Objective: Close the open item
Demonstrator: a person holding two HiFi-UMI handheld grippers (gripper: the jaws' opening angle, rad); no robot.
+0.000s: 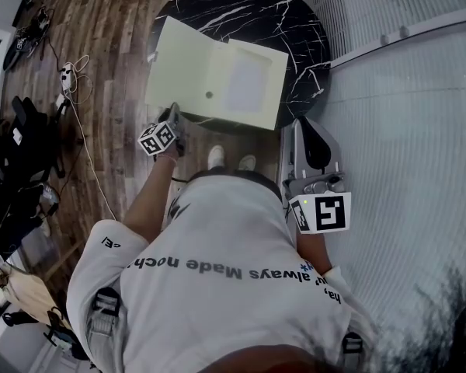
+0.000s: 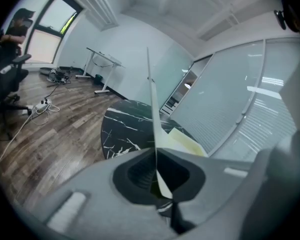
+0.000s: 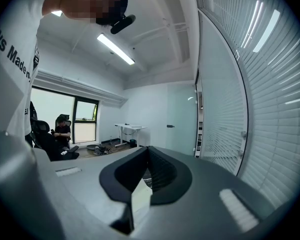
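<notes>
The open folder [image 1: 217, 76], thin, light and floppy, lies on the table [image 1: 295, 22] at upper centre, the left gripper [image 1: 173, 113] pinching its cover's free edge, a sound hold, while the right gripper [image 1: 311, 134] has its jaws pressed together, empty.

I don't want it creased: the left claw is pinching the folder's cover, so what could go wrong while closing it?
The left claw holds the thin cover only at its near edge, so the cover may bend or slip out as it swings. The right claw is away from the folder, so nothing pins it down. It could slide on the table, whose near edge is close.
</notes>
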